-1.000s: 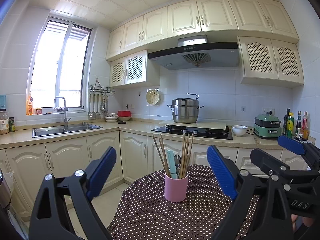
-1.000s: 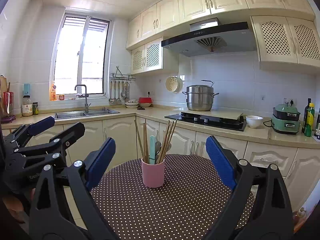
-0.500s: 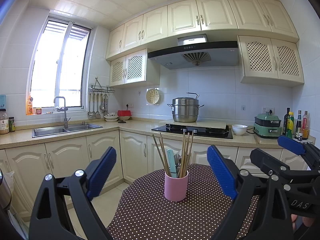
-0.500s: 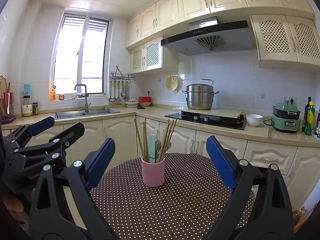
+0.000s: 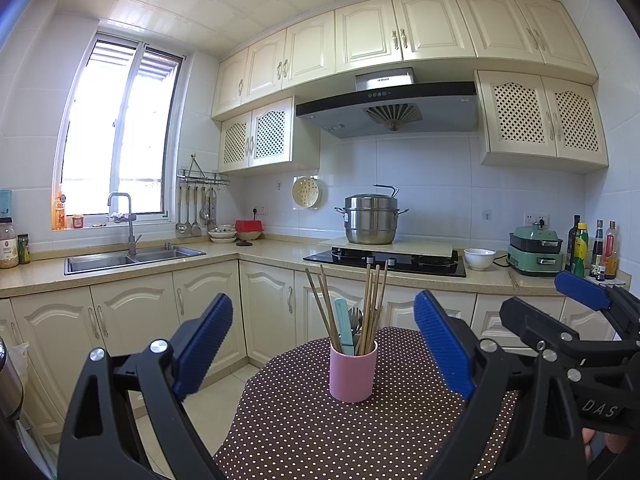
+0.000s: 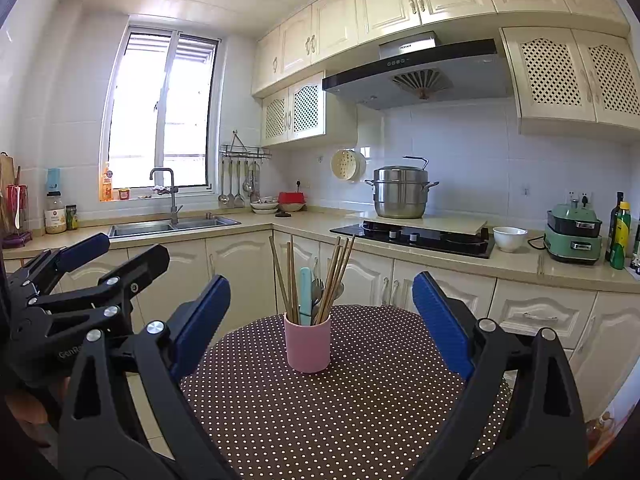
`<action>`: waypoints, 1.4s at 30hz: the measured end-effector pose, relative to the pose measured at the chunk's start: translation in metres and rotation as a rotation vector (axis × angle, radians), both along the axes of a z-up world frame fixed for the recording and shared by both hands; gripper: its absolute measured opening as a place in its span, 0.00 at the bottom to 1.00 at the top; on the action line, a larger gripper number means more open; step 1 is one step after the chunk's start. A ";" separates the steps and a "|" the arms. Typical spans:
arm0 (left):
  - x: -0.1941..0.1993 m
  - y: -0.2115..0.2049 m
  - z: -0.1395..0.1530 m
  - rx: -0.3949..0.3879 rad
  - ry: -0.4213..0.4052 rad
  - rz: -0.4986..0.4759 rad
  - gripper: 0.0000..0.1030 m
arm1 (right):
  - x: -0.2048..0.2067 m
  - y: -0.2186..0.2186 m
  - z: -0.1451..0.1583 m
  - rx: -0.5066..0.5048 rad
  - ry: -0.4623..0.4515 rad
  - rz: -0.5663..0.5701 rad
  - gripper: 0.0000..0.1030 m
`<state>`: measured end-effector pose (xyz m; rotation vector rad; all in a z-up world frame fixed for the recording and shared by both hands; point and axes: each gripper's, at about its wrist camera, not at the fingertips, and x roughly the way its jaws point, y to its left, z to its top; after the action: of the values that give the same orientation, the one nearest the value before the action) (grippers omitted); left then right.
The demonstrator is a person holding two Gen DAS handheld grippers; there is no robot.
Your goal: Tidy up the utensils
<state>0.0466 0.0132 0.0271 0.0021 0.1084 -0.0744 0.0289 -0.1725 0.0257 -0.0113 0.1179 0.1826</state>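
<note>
Nothing has changed: both grippers, left (image 5: 323, 344) and right (image 6: 321, 322), stay wide open and empty; utensils (image 5: 352, 312) stand gathered in the cup (image 5: 353, 372).

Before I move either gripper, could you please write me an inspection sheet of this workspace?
Surface: round table under a dark polka-dot cloth.
Job's things: pink cup stands upright on the table, holding wooden chopsticks, a light-blue handled utensil and metal cutlery that is partly hidden.
Clutter: nothing seen on the table besides the cup.
Grippers: left gripper and right gripper are both open, empty, and short of the cup.
Cables: a dark cord runs on the counter by the green cooker; none on the table.
Surroundings: sink, steel pot by the hob, white bowl, bottles.
</note>
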 end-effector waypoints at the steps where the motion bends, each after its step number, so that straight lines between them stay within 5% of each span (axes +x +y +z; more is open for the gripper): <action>1: 0.000 0.000 0.000 0.000 0.000 0.001 0.88 | 0.000 0.000 0.000 0.000 0.000 0.000 0.88; 42: 0.005 0.008 -0.002 0.004 0.009 0.004 0.88 | 0.003 0.002 -0.001 0.010 0.014 0.009 0.88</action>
<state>0.0514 0.0211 0.0249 0.0054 0.1177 -0.0704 0.0319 -0.1702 0.0244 -0.0010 0.1307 0.1918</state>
